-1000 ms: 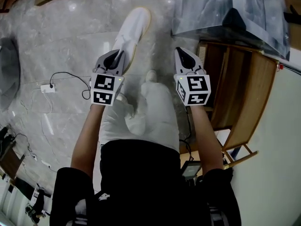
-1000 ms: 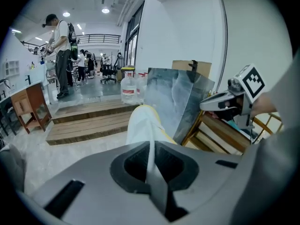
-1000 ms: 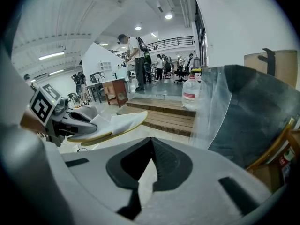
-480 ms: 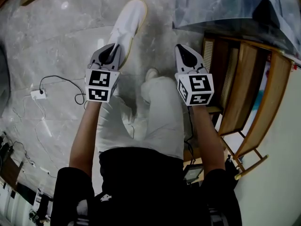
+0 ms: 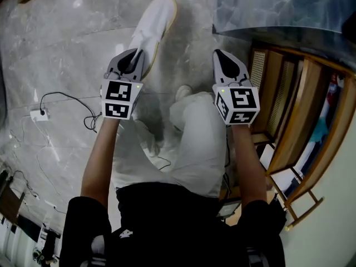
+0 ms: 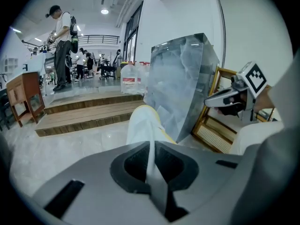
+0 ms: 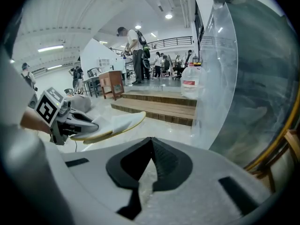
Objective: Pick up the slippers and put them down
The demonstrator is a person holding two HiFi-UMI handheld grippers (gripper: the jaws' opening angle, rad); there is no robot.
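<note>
A white slipper (image 5: 153, 22) with a yellow-edged sole hangs over the marble floor, pointing away from me. My left gripper (image 5: 137, 53) is shut on its near end. In the left gripper view a thin white strip of the slipper (image 6: 143, 122) runs between the jaws of the left gripper (image 6: 151, 145). The right gripper view shows two yellow sole edges stacked on the slipper (image 7: 117, 122), so it may be a pair. My right gripper (image 5: 218, 53) hovers level with the left one, to its right, shut with nothing in it (image 7: 151, 142).
A clear plastic-wrapped block (image 5: 278, 7) sits on a wooden rack (image 5: 289, 99) close at the right. A white power strip (image 5: 38, 114) with a black cable lies on the floor at left. Wooden steps (image 6: 84, 111) and several people stand farther off. My white-trousered knees (image 5: 192, 121) are between the grippers.
Both grippers have sunk toward the floor together, the left one still holding the slipper. The rack and plastic block have shifted in view.
</note>
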